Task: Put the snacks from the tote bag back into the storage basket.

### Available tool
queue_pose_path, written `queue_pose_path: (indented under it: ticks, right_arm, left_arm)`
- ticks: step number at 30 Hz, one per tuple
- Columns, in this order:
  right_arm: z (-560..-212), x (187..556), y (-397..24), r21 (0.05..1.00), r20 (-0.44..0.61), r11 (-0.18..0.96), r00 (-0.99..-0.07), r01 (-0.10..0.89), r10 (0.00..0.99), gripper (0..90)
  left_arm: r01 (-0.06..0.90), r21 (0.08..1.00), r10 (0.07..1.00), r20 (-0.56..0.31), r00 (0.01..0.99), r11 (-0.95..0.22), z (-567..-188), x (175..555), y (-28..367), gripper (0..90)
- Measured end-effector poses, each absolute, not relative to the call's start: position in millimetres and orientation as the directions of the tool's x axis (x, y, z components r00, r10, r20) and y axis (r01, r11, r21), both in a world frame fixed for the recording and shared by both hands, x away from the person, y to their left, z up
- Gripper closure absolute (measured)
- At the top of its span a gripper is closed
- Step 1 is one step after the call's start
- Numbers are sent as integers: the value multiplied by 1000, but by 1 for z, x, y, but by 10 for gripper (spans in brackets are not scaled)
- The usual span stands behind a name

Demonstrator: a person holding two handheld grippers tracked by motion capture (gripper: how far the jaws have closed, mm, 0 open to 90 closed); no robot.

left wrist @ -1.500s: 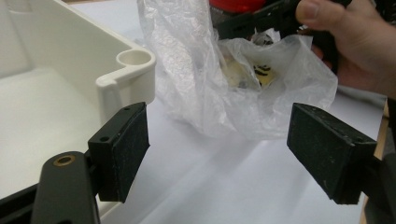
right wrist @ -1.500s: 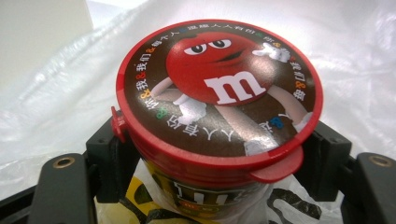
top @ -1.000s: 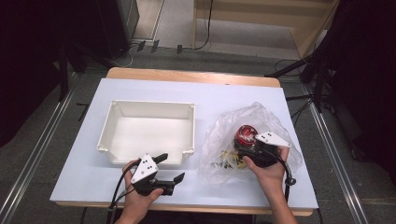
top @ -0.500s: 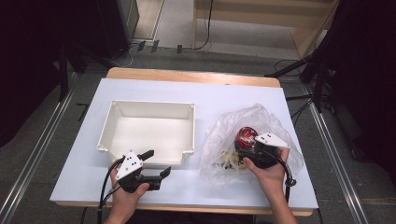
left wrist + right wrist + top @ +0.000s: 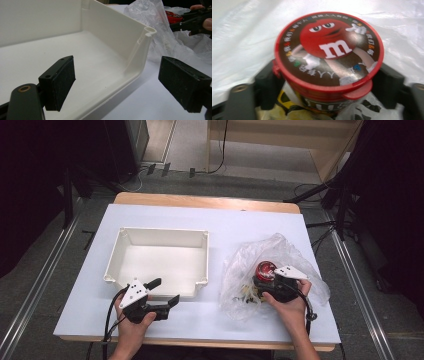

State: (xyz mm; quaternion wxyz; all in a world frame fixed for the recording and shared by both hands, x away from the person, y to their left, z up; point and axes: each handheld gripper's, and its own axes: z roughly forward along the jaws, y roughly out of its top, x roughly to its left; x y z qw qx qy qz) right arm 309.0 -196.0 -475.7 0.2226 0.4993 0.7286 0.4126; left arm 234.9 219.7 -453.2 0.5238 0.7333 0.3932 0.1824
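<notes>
Standing at the near edge of the surface (image 5: pixel 235 227): the right tool (image 5: pixel 265 282) is reaching into a crumpled clear plastic bag (image 5: pixel 280 252) on the right side, its jaws bracketing a small round candy tub (image 5: pixel 329 62) with a red snap-on lid. The jaws have just been opening; the tub is sitting between them, and in the right gripper view the pads seem to be flanking the wall just under the lid rim, though whether they are pressing I cannot tell. The tub is looking light, stiff-walled and smooth, so probably slippery on its printed label; it is tilting a little among other packets in the bag. Best hold, I am judging, is across the cylinder's body below the lid rim, so the rim is acting as a stop; the lid's small tab at the near edge could pop if squeezed. The bag film is soft and clingy and may be dragging along. The left tool (image 5: pixel 162 292) is hovering with jaws wide apart and nothing between them, at the near right corner of the white bin (image 5: pixel 162 234), which is sitting left of the bag with nothing inside.
</notes>
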Motion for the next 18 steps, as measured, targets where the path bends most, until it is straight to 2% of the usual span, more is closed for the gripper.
queue_pose_path:
  ticks: [6,10,18]
  right_arm:
    - [-460,296,-207,848,99,123,-382,515,919,145]
    - [-455,288,-205,869,87,109,-367,483,926,188]
    - [-464,299,-185,857,49,110,-293,503,955,226]
  left_arm:
    - [385,914,776,-149,613,-128,-452,234,224,140]
    - [391,911,780,-150,608,-130,-452,235,224,140]
    - [392,910,781,-142,608,-139,-453,234,223,140]
